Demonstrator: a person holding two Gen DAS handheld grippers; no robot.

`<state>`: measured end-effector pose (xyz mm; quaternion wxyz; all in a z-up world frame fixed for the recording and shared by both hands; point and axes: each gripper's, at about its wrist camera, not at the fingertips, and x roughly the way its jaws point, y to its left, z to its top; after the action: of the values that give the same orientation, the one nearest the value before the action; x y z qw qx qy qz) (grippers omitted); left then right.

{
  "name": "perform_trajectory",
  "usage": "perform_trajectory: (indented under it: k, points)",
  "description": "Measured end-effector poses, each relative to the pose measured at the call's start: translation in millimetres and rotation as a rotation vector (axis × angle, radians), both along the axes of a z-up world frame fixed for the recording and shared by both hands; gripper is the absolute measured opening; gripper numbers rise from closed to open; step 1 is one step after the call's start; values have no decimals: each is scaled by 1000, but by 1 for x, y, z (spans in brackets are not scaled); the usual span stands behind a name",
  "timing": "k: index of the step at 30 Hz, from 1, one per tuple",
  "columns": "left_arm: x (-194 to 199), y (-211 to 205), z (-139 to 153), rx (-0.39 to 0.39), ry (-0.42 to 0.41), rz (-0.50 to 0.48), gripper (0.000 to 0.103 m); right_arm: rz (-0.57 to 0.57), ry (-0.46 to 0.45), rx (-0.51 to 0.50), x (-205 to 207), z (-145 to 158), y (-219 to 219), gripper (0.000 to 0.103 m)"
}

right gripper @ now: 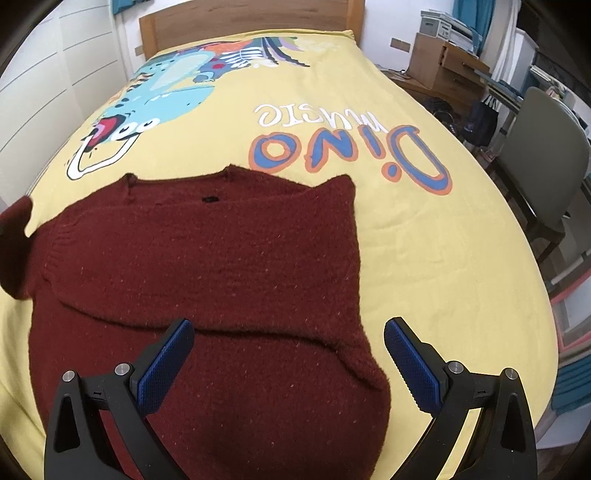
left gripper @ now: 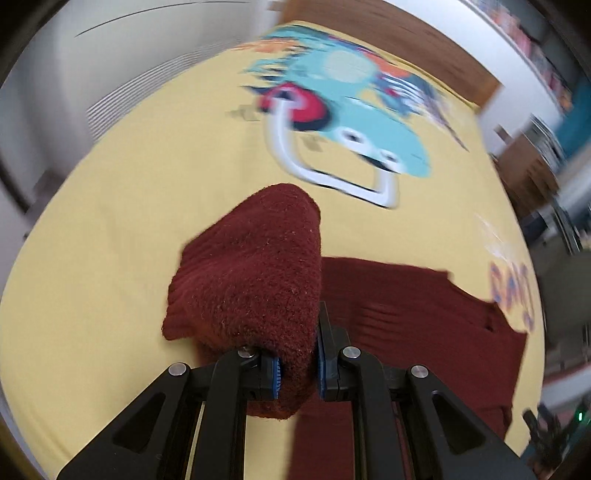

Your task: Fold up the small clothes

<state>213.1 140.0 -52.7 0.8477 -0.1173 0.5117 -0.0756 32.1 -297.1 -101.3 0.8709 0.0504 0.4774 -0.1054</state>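
Observation:
A dark red knitted sweater [right gripper: 207,258] lies spread on the yellow bedspread [right gripper: 424,240]. My left gripper [left gripper: 297,373] is shut on a bunched part of that sweater [left gripper: 255,273], apparently a sleeve, and holds it lifted above the bed; the rest of the garment [left gripper: 406,314] lies flat to the right. In the right wrist view the lifted part shows at the far left edge [right gripper: 14,240]. My right gripper [right gripper: 288,358] hangs open above the sweater's lower right part, with nothing between its blue pads [right gripper: 166,365].
The bedspread carries a dinosaur print [right gripper: 162,96] and the words "Dino music" [right gripper: 347,147]. A wooden headboard [right gripper: 243,18] stands at the far end. A grey chair [right gripper: 546,158] and wooden boxes [right gripper: 439,62] are right of the bed, white wardrobe doors [right gripper: 44,74] left.

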Motion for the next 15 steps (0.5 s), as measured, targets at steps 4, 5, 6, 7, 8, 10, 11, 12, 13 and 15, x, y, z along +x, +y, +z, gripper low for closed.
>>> perform_trajectory:
  k: [4,5,6,7,8,10,11,12,13,15]
  points:
    - [10,-65,0,-6,-9,-104,11,4,-1,-4,5,4,-7,102]
    - [7,-89,1,2,-17,-146,11,8,2,-5,7,6,-9,102]
    - [9,-105,-1,4,-19,-174,11,10,3,-6,8,7,-11,102]
    - [9,-123,-2,-1,-17,-204,11,10,3,-9,9,9,-13,102]
    - [12,-138,-4,-6,-14,-227,11,11,2,-10,10,11,-15,102]
    - [6,-169,-7,2,-14,-281,11,8,-3,-7,10,16,-21,102]
    - [4,-186,-10,14,-16,-309,11,6,-5,-5,9,18,-23,102]
    - [2,-203,-14,18,-12,-333,11,3,-8,-1,9,19,-25,102]
    - [0,-213,-18,18,-5,-348,11,1,-10,0,8,21,-27,102]
    - [-2,-238,-31,33,14,-376,11,-8,-13,4,5,21,-31,102]
